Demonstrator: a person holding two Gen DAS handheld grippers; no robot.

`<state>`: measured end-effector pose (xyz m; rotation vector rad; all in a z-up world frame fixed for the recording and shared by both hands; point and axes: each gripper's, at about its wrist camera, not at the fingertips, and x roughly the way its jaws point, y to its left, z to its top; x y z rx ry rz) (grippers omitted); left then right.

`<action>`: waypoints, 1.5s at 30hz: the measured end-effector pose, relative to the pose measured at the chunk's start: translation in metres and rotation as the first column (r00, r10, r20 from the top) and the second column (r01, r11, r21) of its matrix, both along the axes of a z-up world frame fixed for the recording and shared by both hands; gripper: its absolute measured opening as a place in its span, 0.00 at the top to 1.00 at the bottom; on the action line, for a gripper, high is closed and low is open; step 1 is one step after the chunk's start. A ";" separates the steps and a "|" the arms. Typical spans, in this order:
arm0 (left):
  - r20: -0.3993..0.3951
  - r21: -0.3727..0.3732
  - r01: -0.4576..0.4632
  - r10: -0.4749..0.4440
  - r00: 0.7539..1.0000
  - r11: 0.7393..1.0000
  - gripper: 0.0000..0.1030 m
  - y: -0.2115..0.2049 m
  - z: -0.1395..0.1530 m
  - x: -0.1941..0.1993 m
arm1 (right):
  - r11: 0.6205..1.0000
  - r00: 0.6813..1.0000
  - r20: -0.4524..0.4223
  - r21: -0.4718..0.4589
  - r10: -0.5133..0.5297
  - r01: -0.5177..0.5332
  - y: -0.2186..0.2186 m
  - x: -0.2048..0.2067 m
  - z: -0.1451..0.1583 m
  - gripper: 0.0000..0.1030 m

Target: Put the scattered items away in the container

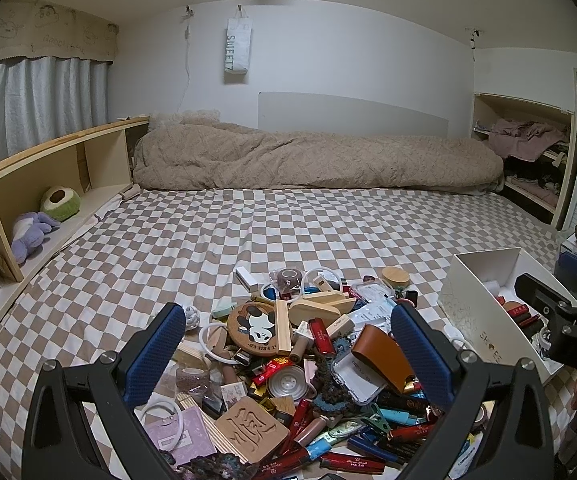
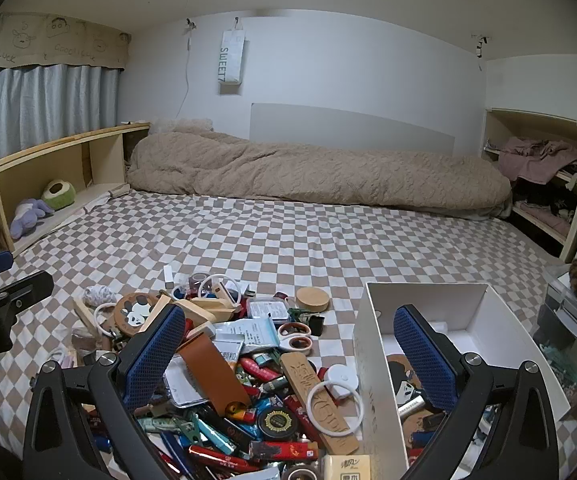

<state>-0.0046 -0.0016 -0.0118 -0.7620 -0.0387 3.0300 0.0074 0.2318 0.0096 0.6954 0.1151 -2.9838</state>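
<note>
Sprawling on checkered cloth, glossy lighters (image 1: 320,336) and wooden blocks beside white box (image 2: 376,360).

Bed (image 1: 288,232) under a checked sheet, seen from my rig.
On it I see a heap of small items (image 1: 308,360) in front, a white box (image 1: 484,276) just right of the heap, a clear plastic bin (image 2: 576,320) farther right, and a rolled beige duvet (image 1: 308,160) along the far wall.
</note>
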 end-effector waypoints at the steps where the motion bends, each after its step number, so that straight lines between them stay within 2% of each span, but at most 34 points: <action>1: 0.000 0.000 0.000 0.000 1.000 1.000 0.00 0.000 0.000 0.000 | 1.000 1.000 0.000 0.001 0.000 0.000 0.000 0.000 0.000 0.00; 19: -0.018 0.017 -0.024 0.025 1.000 1.000 0.00 -0.006 0.008 0.003 | 0.999 1.000 -0.021 -0.038 0.006 -0.007 0.003 0.002 0.001 0.00; 29: 0.039 0.051 -0.091 0.089 0.995 0.995 0.00 -0.020 -0.007 -0.009 | 0.995 1.000 0.020 -0.098 -0.017 0.019 0.008 -0.014 -0.015 0.00; 32: 0.047 0.054 -0.082 0.080 0.996 0.995 0.00 -0.023 -0.011 -0.011 | 0.993 0.999 0.035 -0.114 -0.029 0.033 0.010 -0.020 -0.023 0.00; 42: 0.074 0.057 -0.113 0.108 0.991 0.992 0.00 -0.043 -0.018 -0.016 | 0.954 0.993 0.108 -0.290 -0.041 0.071 0.024 -0.038 -0.045 0.00; 45: 0.085 0.059 -0.135 0.130 0.988 0.989 0.00 -0.051 -0.022 -0.017 | 0.937 0.992 0.126 -0.345 -0.014 0.057 0.027 -0.043 -0.054 0.00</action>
